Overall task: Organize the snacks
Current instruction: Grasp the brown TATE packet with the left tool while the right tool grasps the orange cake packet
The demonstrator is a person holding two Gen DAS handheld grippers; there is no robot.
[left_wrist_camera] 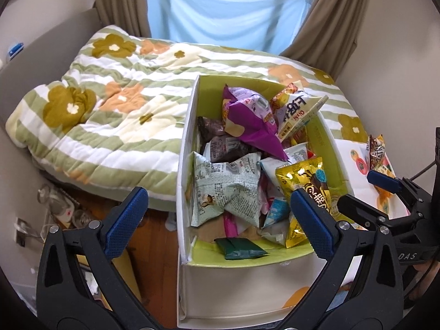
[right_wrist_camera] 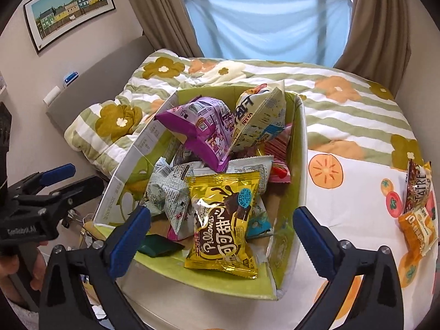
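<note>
Purple bag (left_wrist_camera: 253,118) hides the snack packets beneath it

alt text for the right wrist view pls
An open right hand-held gripper hovers empty over a green-lined box piled with snack bags, a yellow Pillows packet on top. Two more snack packets lie on the flowered bedding to the right.

Yellow snack bag (right_wrist_camera: 222,220), purple bag (right_wrist_camera: 198,129), green-striped floral quilt (left_wrist_camera: 115,115)

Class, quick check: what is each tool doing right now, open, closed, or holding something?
Left tool: open, holding nothing, above the snack box.
Right tool: open, holding nothing; the yellow snack bag lies in the box, ungripped.
</note>
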